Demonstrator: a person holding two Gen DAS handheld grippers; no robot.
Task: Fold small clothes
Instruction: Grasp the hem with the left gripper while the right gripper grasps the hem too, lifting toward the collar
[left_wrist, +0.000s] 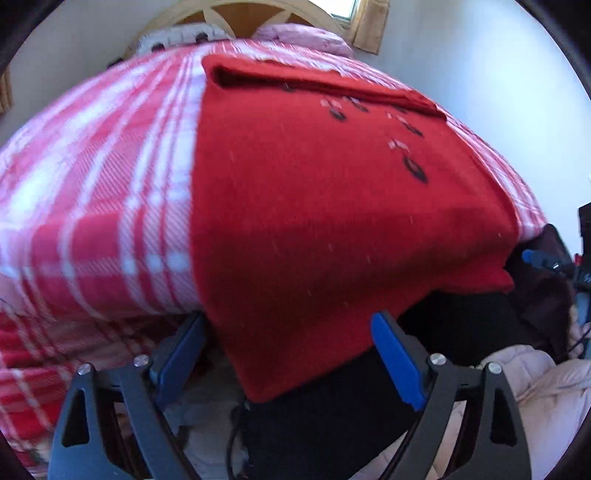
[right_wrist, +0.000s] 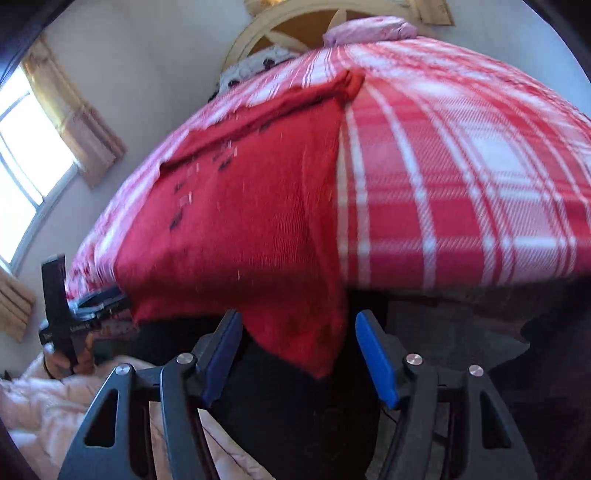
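My left claw (left_wrist: 291, 354) stands wide, its blue pads either side of a hanging corner of the red sweater (left_wrist: 332, 206) without gripping it. My right claw (right_wrist: 295, 350) is spread wide too, the other corner dangling between its pads. Ahead of both, the sweater lies flat on the checked blanket (right_wrist: 461, 166), overhanging the bed edge.

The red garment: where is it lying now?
The red garment lies on the plaid bedspread, its near corners hanging over the bed's foot edge in both wrist views.
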